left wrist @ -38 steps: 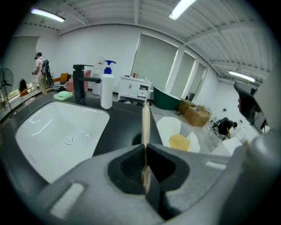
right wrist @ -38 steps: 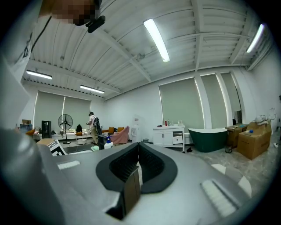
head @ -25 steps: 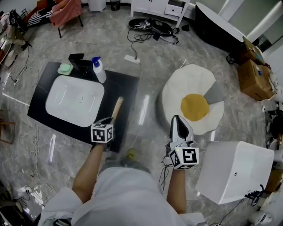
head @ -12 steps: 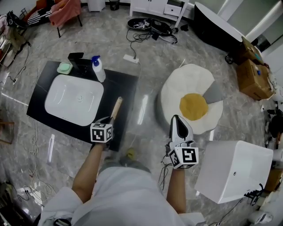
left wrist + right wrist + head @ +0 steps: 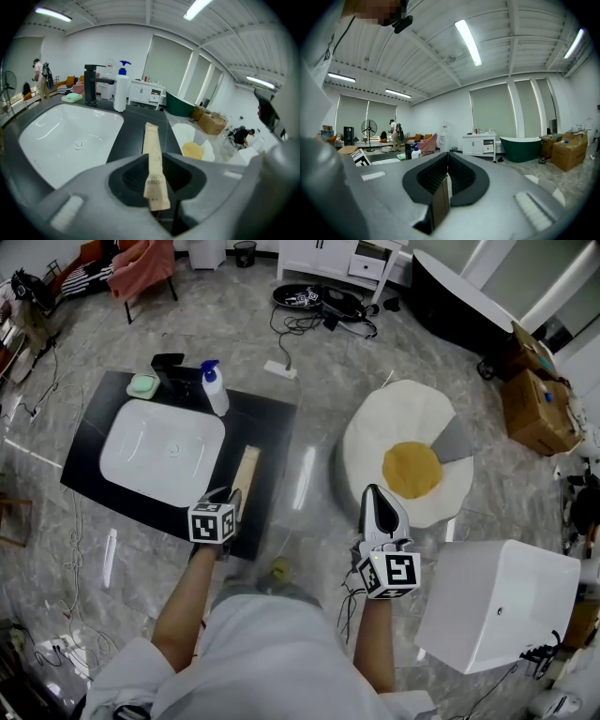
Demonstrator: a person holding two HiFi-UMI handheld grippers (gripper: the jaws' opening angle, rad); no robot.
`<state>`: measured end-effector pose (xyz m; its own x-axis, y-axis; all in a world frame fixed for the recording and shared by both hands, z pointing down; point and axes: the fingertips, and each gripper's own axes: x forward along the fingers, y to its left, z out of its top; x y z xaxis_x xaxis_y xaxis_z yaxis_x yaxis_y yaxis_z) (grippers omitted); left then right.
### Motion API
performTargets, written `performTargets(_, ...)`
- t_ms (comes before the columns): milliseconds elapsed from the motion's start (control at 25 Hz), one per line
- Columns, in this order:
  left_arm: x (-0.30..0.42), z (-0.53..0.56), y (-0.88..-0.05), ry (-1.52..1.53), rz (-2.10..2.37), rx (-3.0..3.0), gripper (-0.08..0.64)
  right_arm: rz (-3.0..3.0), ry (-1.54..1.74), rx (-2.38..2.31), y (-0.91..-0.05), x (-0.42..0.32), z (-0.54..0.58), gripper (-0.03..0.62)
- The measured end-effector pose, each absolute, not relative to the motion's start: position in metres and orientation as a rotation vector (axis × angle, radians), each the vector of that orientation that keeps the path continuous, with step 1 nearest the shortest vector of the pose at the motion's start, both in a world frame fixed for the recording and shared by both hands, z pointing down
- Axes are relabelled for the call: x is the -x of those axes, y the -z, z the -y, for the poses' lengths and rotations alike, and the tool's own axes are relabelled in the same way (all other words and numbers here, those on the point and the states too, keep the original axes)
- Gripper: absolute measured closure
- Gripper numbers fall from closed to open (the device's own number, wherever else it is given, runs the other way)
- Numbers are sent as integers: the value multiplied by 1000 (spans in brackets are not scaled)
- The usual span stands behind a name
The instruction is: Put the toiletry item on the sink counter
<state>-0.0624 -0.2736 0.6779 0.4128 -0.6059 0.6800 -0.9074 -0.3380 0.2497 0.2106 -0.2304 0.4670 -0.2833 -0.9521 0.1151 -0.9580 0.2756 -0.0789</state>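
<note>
Pinched toothbrush packet [image 5: 247, 468] by its end in left gripper [image 5: 228, 498], along right edge of sink counter [image 5: 274, 418], apparently to lay it flat; held right gripper [image 5: 379, 509] closed, empty, aside.

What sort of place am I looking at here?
Probably a studio or showroom mocked up as a bathroom, not a real one: the sink counter stands alone on an open marble floor, a green bathtub sits by tall windows, and cardboard boxes and loose cables lie about.

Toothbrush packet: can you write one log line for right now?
left gripper: shut on toothbrush packet | packet: over black counter, right of sink | right gripper: shut, empty
</note>
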Motion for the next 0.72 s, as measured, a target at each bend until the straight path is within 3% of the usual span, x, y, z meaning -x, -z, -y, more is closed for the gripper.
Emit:
performTargets(320, 72, 272, -660, -610, 1300, -2106, 477, 2492, -195, -1849, -463, -197, 225, 589)
performTargets(720, 79, 276, -611, -543, 1380, -2210, 545, 2510, -181, -1851, -453, -187, 222, 589)
